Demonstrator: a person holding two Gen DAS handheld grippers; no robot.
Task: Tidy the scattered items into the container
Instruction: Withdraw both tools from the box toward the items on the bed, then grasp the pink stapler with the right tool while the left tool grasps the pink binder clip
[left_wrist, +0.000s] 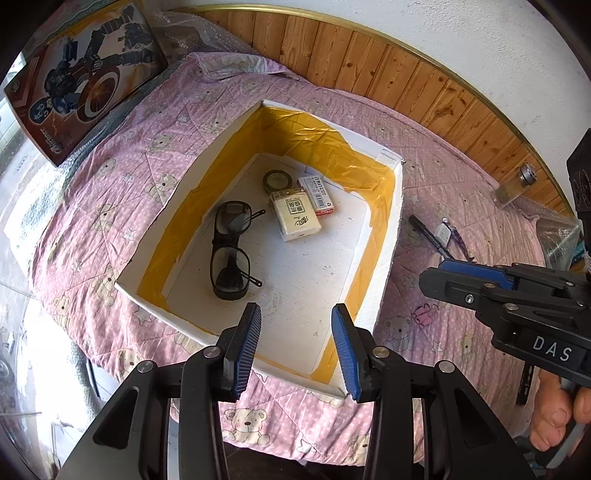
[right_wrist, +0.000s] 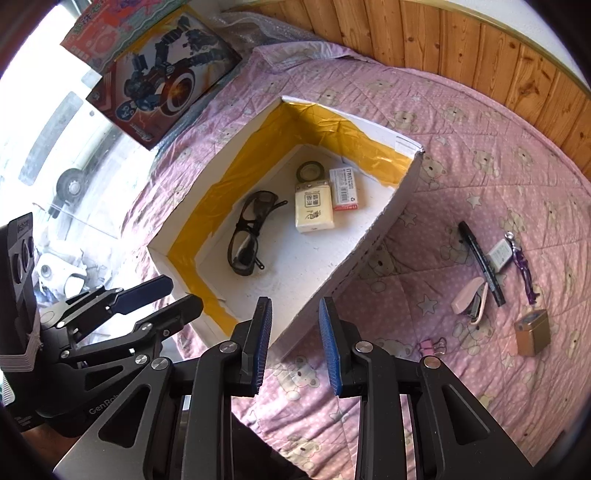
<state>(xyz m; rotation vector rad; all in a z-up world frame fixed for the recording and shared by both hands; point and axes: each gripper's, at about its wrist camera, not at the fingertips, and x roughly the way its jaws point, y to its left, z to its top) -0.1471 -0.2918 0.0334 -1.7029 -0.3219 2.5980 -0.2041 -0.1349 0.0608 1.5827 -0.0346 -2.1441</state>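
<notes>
Daylight enters from the left of the white foam box lined with yellow tape (left_wrist: 384, 236), where the window area (right_wrist: 55, 155) is overexposed to near white. The tape shows soft glare. Shadows fall faintly inside the box. Both fisheye views bend the wooden wall panelling (left_wrist: 406, 74) strongly, and black vignetting fills the corners. Focus is sharp centrally.
</notes>
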